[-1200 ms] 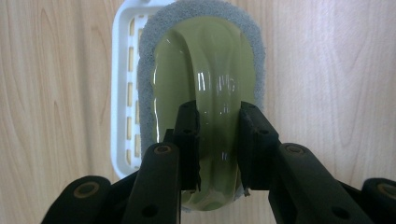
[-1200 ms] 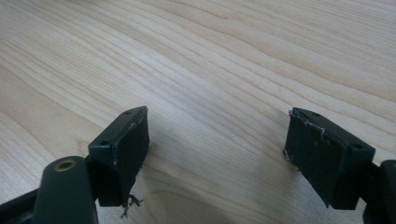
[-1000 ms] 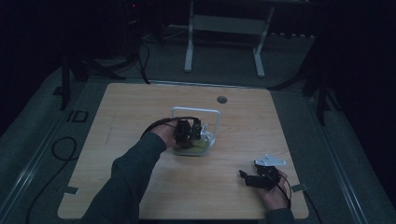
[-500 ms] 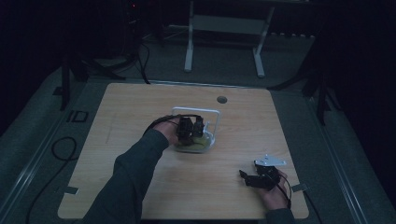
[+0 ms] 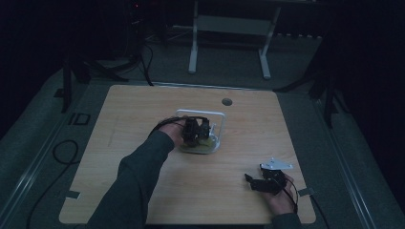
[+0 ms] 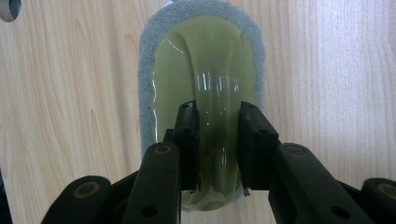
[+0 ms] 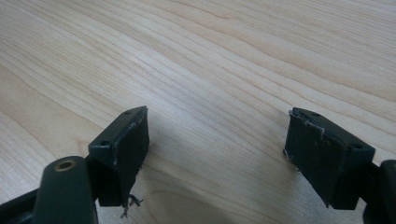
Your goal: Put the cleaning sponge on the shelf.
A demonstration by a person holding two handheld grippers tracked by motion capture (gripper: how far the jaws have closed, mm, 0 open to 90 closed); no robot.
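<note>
You are gripping the scrubber (image 6: pixel 205 88) with your left gripper (image 6: pixel 218 140): its two black jaws are clamped on the raised, glossy yellow-green handle ridge, one on each flank, and the grey sponge pad is spreading out beneath and ahead of them, flat on the wooden table (image 6: pixel 70 93). In the high view your left gripper (image 5: pixel 197 131) is sitting over that scrubber (image 5: pixel 206 144), with a white wire frame (image 5: pixel 222 117) standing just beyond it and partly around it.

Your right gripper (image 7: pixel 217 154) is idling with its jaws spread wide, nothing between them, only bare table grain ahead. In the high view it is resting (image 5: pixel 265 182) near the table's near edge, well apart from the work.

The step in hand looks like the grasp itself, made and ready for a lift or a wiping stroke. Whether the pad is touching the frame I cannot tell.

For the next move, you are likely needing to keep the squeeze even on that slick handle, since it could slip sideways. Mind the frame just past the jaws as you are drawing the scrubber away.
</note>
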